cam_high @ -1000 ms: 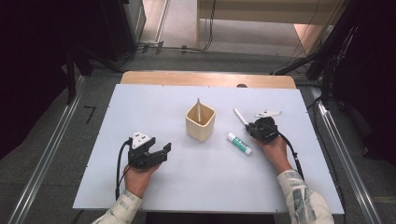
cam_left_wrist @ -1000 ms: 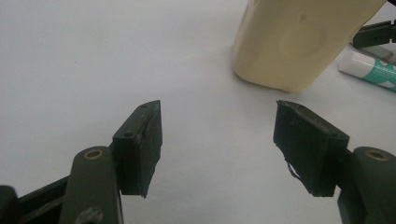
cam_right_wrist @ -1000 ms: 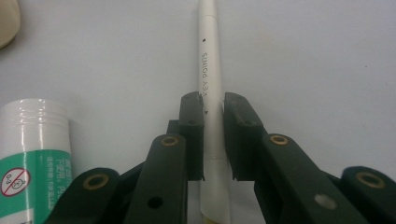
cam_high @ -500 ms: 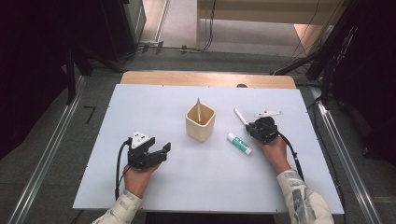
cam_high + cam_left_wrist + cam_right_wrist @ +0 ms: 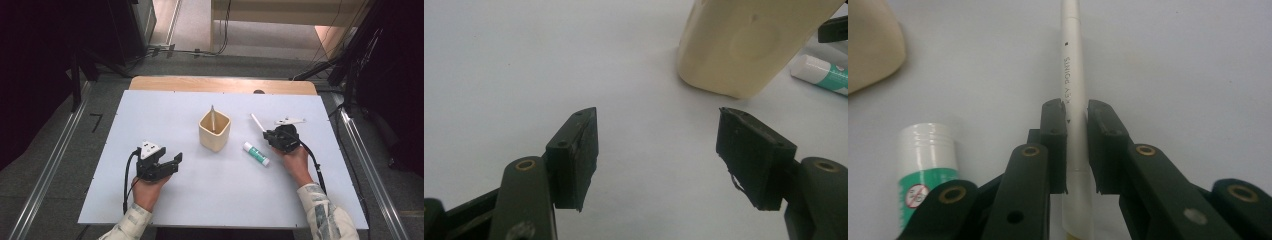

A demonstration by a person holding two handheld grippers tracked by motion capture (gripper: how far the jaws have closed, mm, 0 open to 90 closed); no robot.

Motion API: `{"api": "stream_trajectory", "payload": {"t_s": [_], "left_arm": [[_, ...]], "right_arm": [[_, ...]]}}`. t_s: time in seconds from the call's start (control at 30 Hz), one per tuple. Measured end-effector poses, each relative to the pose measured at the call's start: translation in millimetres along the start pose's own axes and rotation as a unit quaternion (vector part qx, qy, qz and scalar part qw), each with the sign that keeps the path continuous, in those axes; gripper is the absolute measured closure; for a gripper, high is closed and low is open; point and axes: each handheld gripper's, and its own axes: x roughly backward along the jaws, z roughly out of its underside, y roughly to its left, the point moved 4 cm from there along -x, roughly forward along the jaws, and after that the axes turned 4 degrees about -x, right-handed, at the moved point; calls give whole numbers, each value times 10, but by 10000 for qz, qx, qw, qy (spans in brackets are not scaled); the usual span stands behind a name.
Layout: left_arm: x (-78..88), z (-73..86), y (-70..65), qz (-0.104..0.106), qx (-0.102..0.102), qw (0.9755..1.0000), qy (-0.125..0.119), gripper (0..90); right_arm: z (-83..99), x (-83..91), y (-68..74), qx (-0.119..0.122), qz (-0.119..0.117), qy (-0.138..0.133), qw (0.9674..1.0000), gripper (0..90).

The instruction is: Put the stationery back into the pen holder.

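The left tongs (image 5: 172, 161) rest wide apart on the white desk (image 5: 115, 200), holding nothing, at about eight o'clock from the cream cup (image 5: 214, 130). That cup already holds one thin stick (image 5: 212, 118). A glue stick (image 5: 256, 153) lies at four o'clock from it. The right tongs (image 5: 1076, 145) are clamped on a white pen (image 5: 1072, 75) lying flat at three o'clock from the cup. To do this well, lift the pen clear, tip it upright above the cup's mouth, then let go. The pen's near end is cut off behind the jaws, and its printing is too small to read surely.
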Motion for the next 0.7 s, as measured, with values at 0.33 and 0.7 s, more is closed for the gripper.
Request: {"api": "stream_trajectory", "payload": {"t_s": [0.33, 0.7], "left_arm": [[1, 1, 4, -14, 15, 10000, 1, 343], [0, 3, 5, -13, -3, 10000, 7, 343]], "right_arm": [[-139, 154, 176, 105, -202, -306, 9993, 767], [-294, 263, 415, 257, -481, -501, 9973, 766]]}}
